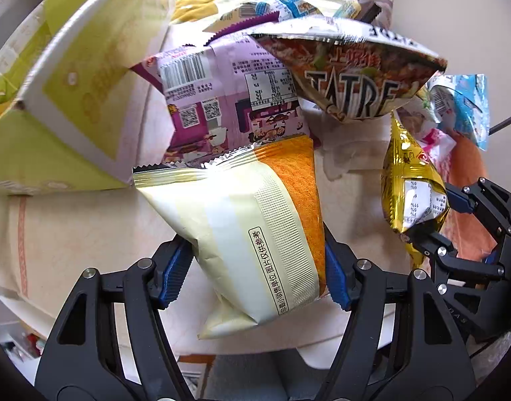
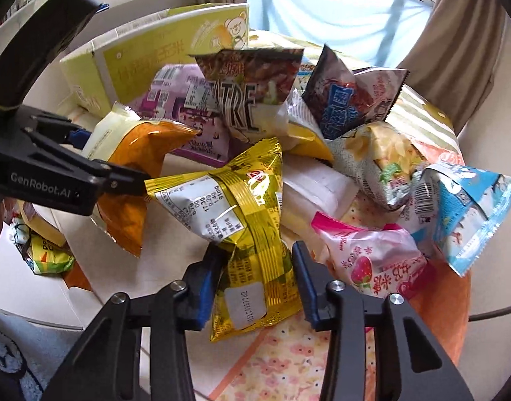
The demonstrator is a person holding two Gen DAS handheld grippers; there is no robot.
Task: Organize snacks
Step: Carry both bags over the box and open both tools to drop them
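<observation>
A cream and orange snack bag [image 1: 242, 220] stands between the blue pads of my left gripper [image 1: 255, 277], which is shut on its lower half. In the right wrist view the same bag [image 2: 135, 153] shows at the left, held by the left gripper [image 2: 105, 158]. My right gripper [image 2: 255, 287] is shut on a gold foil snack bag [image 2: 242, 207], its pads pinching the bag's lower end. The left wrist view has the gold bag [image 1: 409, 180] at the right, in the right gripper [image 1: 439, 217].
A yellow-green cardboard box [image 2: 155, 53] lies open at the back left. Several snack bags are piled behind: purple [image 1: 228, 100], a "TATRE" bag [image 1: 352, 80], a pink strawberry one [image 2: 369, 254], blue [image 2: 469, 214]. A floral cloth [image 2: 288, 351] covers the table.
</observation>
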